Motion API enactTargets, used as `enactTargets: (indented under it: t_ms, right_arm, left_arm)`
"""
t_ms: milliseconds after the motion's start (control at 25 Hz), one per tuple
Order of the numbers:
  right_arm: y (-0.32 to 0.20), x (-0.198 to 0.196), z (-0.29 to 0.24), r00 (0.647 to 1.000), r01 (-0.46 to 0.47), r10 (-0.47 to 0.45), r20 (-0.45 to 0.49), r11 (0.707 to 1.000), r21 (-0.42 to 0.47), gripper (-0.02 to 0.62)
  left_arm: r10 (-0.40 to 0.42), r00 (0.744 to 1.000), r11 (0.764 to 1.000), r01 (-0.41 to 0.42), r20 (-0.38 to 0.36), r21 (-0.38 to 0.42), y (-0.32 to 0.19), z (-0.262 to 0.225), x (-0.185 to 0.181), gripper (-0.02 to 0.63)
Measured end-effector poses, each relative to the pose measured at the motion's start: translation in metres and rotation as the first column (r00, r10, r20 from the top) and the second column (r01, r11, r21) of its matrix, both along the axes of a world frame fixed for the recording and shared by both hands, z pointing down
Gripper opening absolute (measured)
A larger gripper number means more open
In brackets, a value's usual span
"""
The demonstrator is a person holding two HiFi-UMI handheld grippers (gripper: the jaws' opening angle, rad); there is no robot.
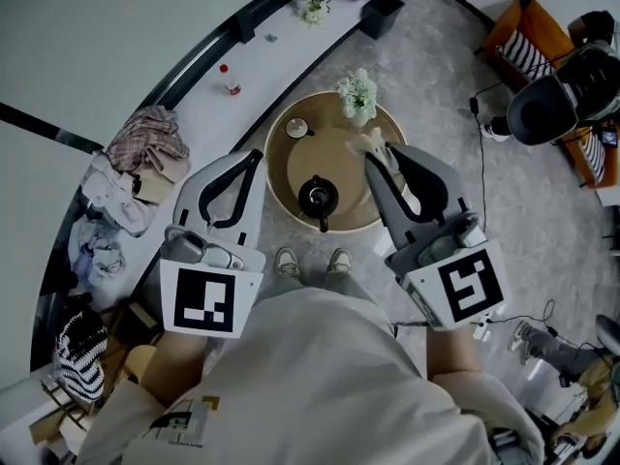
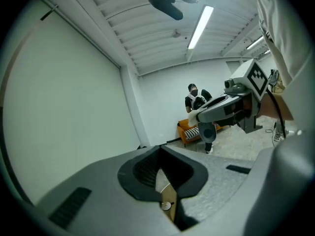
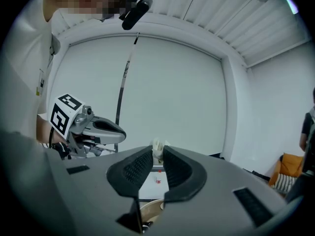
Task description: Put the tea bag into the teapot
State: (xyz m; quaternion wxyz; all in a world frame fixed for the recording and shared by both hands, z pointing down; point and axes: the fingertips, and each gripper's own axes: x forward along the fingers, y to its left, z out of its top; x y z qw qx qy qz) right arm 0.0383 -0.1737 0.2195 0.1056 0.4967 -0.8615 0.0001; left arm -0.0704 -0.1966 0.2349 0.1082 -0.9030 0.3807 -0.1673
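A black teapot [image 1: 318, 199] stands on the round tan table [image 1: 286, 177], near its front edge. My right gripper [image 1: 376, 153] hovers over the table's right side, above and to the right of the teapot. It is shut on a pale tea bag [image 1: 368, 143], which pokes out between the fingertips [image 3: 157, 146]. The left gripper view also catches that tea bag [image 2: 193, 116]. My left gripper [image 1: 250, 160] hangs over the table's left edge, shut and empty; its dark pads [image 2: 147, 168] meet at the tip.
A small white vase of flowers [image 1: 357, 95] and a small round lid [image 1: 296, 127] sit at the back of the table. A red-capped bottle [image 1: 231, 80] stands on the curved white ledge, clothes [image 1: 145, 153] are piled at left. An orange sofa [image 1: 528, 37] and a black chair [image 1: 557, 100] are at right.
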Motion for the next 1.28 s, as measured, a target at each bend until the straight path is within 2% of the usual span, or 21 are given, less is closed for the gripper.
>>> enactTargets:
  t_ms: [120,400,720,960,1120,1280]
  right_arm:
    - [-0.006,0.000,0.018,0.998,0.043,-0.045,-0.039,0.997,-0.057,0.060]
    - [-0.022,0.003,0.067,0.989,0.073,-0.095,-0.116,0.981,-0.179,0.060]
    - [-0.045,0.003,0.143,0.975,0.060,-0.124,-0.185,0.946,-0.319,0.060]
    - [-0.058,0.003,0.205,0.971,0.048,-0.141,-0.192,0.905,-0.424,0.060]
    - [-0.060,0.002,0.250,0.948,0.028,-0.178,-0.263,0.872,-0.489,0.060]
    - [-0.060,0.002,0.292,0.907,0.006,-0.226,-0.356,0.851,-0.526,0.060]
  left_arm:
    - [-0.006,1.000,1.000,0.006,0.016,-0.023,-0.007,0.013,0.009,0.008]
    - [-0.017,0.999,0.996,0.021,0.044,-0.092,-0.028,0.048,0.020,0.008]
    - [-0.044,0.993,0.979,0.065,0.112,-0.192,-0.048,0.111,0.016,0.008]
    - [-0.003,0.988,0.965,0.043,0.153,-0.258,-0.057,0.162,0.021,0.008]
    - [0.012,0.985,0.948,0.044,0.173,-0.315,-0.060,0.198,0.024,0.008]
    - [0.033,0.977,0.929,0.047,0.210,-0.367,-0.062,0.242,0.028,0.008]
